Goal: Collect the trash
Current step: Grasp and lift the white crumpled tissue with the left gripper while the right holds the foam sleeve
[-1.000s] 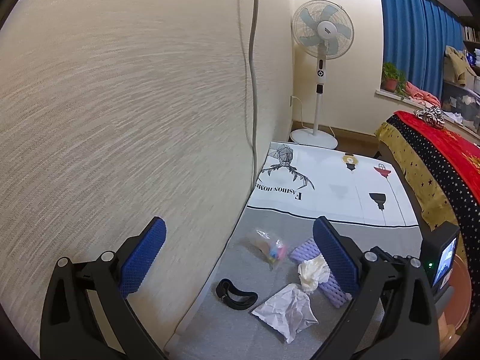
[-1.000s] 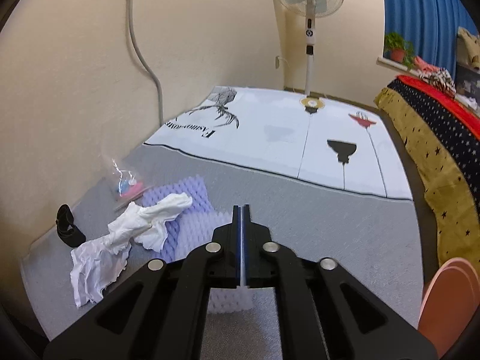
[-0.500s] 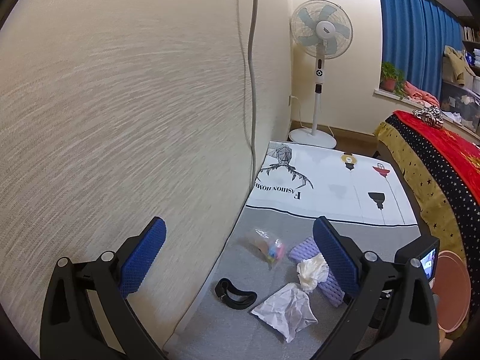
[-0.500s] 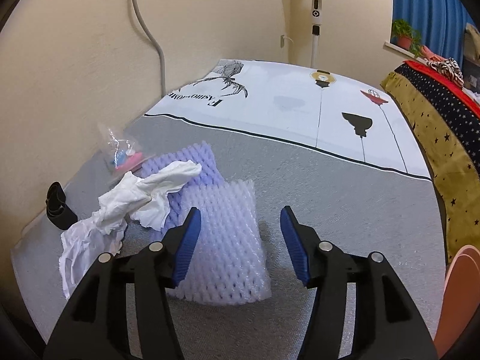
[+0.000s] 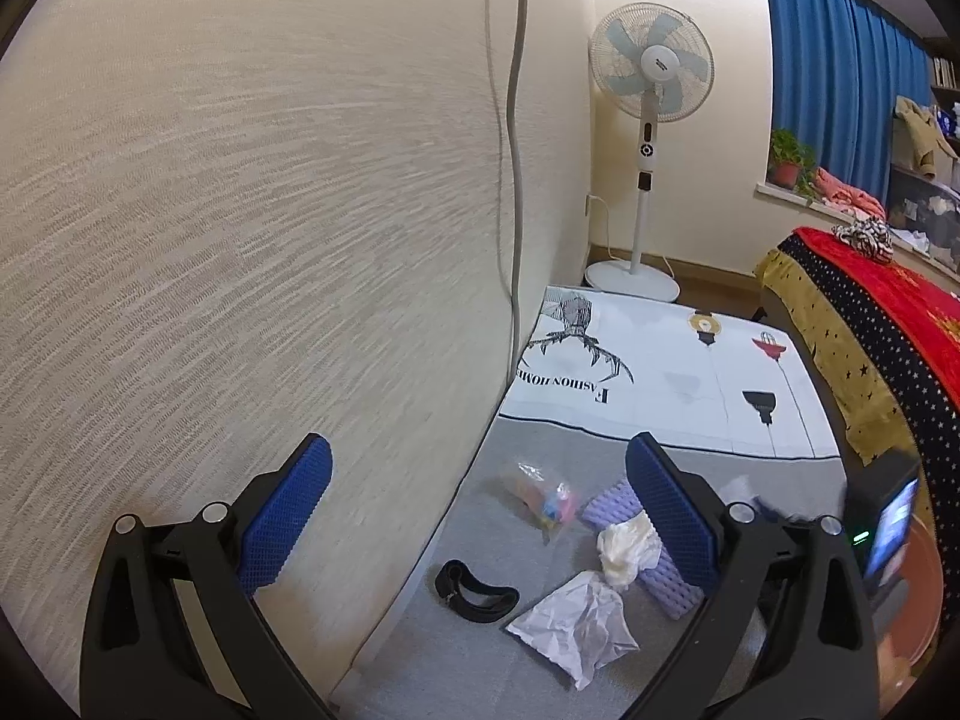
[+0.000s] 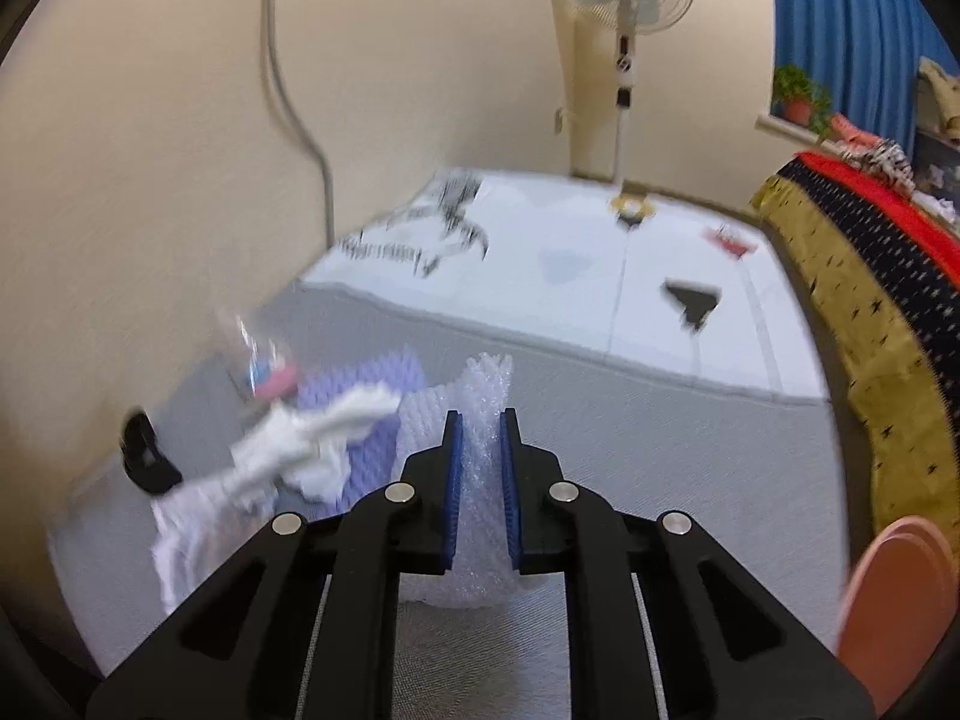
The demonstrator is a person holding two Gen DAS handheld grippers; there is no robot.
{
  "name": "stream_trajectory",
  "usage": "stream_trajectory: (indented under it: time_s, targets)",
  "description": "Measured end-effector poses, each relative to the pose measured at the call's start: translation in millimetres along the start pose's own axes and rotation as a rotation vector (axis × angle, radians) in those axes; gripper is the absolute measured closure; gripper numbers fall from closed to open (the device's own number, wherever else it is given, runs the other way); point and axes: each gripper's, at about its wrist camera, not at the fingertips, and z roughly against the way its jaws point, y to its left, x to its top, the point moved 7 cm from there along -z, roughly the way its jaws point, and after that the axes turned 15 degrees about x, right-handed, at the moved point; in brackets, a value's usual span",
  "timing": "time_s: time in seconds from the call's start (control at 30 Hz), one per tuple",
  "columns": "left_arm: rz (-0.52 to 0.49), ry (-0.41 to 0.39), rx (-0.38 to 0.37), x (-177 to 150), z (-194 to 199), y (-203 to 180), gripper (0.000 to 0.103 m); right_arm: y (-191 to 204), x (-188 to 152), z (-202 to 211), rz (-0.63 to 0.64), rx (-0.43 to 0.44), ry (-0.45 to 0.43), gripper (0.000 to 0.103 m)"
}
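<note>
On the grey carpet (image 6: 660,420) my right gripper (image 6: 480,420) has a white foam net (image 6: 487,375) bunched upright between its blue pads; the jaws are closing and the pads press on it. Left of it lie a purple foam net (image 6: 360,387), a white tissue (image 6: 312,450), crumpled paper (image 6: 180,534), a clear plastic bag (image 6: 264,369) with coloured bits, and a black strap (image 6: 144,456). My left gripper (image 5: 478,444) hangs open and empty above the same pile: tissue (image 5: 624,543), paper (image 5: 576,618), bag (image 5: 546,495), strap (image 5: 474,588), purple net (image 5: 663,585).
A cream wall (image 5: 240,240) with a hanging cable (image 5: 510,180) runs close along the left. A standing fan (image 5: 651,78) is in the far corner, behind a white printed mat (image 5: 660,384). A bed with a red and yellow cover (image 5: 870,360) borders the right. A pink round thing (image 6: 894,600) sits at lower right.
My right gripper opened, came down over the white foam net, then closed on it and pulled it up from the carpet. The left gripper has stayed where it was.
</note>
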Motion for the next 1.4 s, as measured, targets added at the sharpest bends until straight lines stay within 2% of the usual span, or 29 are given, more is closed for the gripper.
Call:
stream_trajectory:
  time_s: [0.13,0.23,0.47,0.57,0.77,0.83,0.97,1.07,1.13,1.27,1.37,1.4]
  targets:
    - [0.038,-0.012,-0.015,4,6,-2,0.008,-2,32,43,0.003,-0.014,-0.042,0.09]
    - [0.082,-0.015,-0.063,9,15,-11,0.008,-4,45,78,0.029,-0.033,-0.05,0.09]
    - [0.08,-0.051,-0.217,17,22,-60,0.008,-29,39,160,-0.028,-0.057,-0.092,0.089]
    - [0.029,-0.047,-0.291,1,2,-91,0.008,-49,26,167,-0.099,-0.057,-0.083,0.089]
    - [-0.075,-0.06,-0.272,-50,-44,-134,0.011,-83,10,174,-0.126,-0.078,-0.044,0.089]
    - [-0.102,-0.03,-0.284,-65,-58,-147,0.02,-89,7,173,-0.13,-0.082,-0.033,0.089]
    - [-0.146,0.006,-0.292,-83,-79,-164,0.026,-95,2,170,-0.117,-0.091,-0.007,0.089]
    - [-0.16,0.041,-0.279,-94,-94,-168,0.034,-96,1,169,-0.117,-0.083,-0.001,0.089]
    - [-0.166,0.071,-0.283,-102,-101,-170,0.042,-95,2,168,-0.117,-0.079,-0.005,0.089]
    - [-0.162,0.105,-0.301,-108,-108,-169,0.049,-91,4,164,-0.107,-0.071,-0.007,0.089]
    - [-0.156,0.124,-0.311,-110,-112,-169,0.06,-90,3,161,-0.095,-0.071,0.005,0.089]
    - [-0.158,0.132,-0.316,-110,-113,-169,0.068,-89,2,160,-0.091,-0.074,0.008,0.089]
